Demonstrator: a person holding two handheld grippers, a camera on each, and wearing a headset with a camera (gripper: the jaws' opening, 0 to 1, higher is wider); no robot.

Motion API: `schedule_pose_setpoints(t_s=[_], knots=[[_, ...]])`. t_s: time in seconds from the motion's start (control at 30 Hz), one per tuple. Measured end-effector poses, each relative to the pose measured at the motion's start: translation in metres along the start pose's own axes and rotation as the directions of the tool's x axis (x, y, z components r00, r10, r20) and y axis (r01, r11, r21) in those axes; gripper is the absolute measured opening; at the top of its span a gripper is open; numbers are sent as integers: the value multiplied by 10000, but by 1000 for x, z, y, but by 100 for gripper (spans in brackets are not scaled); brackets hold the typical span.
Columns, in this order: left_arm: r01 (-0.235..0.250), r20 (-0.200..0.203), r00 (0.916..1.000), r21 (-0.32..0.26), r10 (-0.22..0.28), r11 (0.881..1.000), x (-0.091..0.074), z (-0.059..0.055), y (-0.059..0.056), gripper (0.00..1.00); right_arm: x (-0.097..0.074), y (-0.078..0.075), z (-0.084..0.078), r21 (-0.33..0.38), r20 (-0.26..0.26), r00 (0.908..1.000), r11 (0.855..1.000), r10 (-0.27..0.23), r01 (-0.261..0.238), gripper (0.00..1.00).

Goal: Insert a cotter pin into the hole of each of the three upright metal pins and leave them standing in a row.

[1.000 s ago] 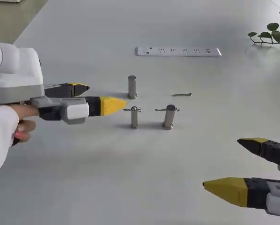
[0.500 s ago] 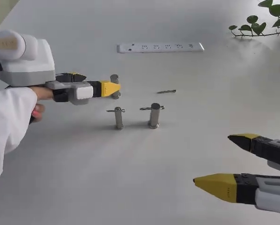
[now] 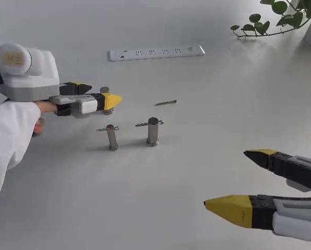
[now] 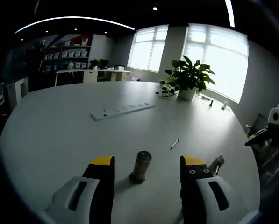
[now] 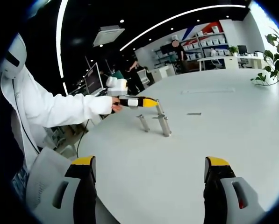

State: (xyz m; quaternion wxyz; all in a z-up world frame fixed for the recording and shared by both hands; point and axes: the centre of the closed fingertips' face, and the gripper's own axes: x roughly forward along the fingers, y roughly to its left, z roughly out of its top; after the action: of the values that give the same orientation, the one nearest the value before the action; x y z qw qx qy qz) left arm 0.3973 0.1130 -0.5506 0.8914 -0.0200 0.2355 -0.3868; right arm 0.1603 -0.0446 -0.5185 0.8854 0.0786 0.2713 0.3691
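Bare metal pin stands upright on the white table between the jaws of my left gripper. Jaws spread wide, gap on each side, gripping nothing. Left cottered pin and right cottered pin stand at its 5 o'clock. Loose cotter pin lies flat at 1 o'clock of those. Power strip at 12, plant at 2. My right gripper, at 4 o'clock, wide open, empty. Bright windows, shelves beyond.

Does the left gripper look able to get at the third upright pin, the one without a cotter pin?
Probably yes. The left gripper is open, and the bare pin stands in the gap between its jaws, with nothing else in the way.
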Motion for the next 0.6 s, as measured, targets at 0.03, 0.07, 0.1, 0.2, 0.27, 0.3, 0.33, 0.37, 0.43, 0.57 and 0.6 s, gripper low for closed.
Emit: schedule_pose_setpoints(t_s=[0.03, 0.07, 0.1, 0.2, 0.27, 0.3, 0.33, 0.37, 0.43, 0.57, 0.6], knots=[[37, -14, 10000, -10, -37, 10000, 1, 0, -1, 55, 0, 0, 0, 11, -2, 10000, 10000, 6, -6, 95], [53, -67, 10000, 113, -53, 9999, 3, -1, -1, 54, 0, 0, 0, 22, 7, 10000, 10000, 7, -7, 95], [36, -86, 10000, 193, -35, 9998, 3, -1, -1, 53, 0, 0, 1, 3, 60, 10000, 10000, 5, -5, 95], [50, -201, 9998, 282, -45, 9996, 6, -2, 0, 50, 1, -1, 1, 86, 93, 10000, 10000, -13, 12, 96], [59, -360, 9993, 425, -44, 9991, 8, -5, 0, 46, 1, -3, 1, 95, 84, 9999, 9999, -64, 64, 96], [51, -439, 9990, 509, -29, 9987, 8, -7, 0, 44, 0, -3, 1, 108, 92, 9999, 9999, -97, 96, 96], [11, -527, 9986, 536, 18, 9986, 9, -9, 1, 42, 0, -5, 2, 130, 156, 9997, 9997, -185, 183, 97], [-9, -539, 9985, 485, 35, 9988, 9, -9, 2, 40, 0, -6, 2, 142, 161, 9997, 9997, -197, 194, 97], [-23, -490, 9988, 316, 38, 9995, 9, -9, 2, 38, -1, -7, 1, 178, 191, 9995, 9995, -254, 251, 97], [-33, -478, 9988, 362, 50, 9993, 11, -8, 2, 34, -1, -9, 1, 263, 194, 9993, 9992, -307, 302, 96], [-31, -508, 9987, 397, 51, 9992, 12, -8, 1, 33, -1, -9, 0, 277, 184, 9993, 9991, -311, 306, 96]])
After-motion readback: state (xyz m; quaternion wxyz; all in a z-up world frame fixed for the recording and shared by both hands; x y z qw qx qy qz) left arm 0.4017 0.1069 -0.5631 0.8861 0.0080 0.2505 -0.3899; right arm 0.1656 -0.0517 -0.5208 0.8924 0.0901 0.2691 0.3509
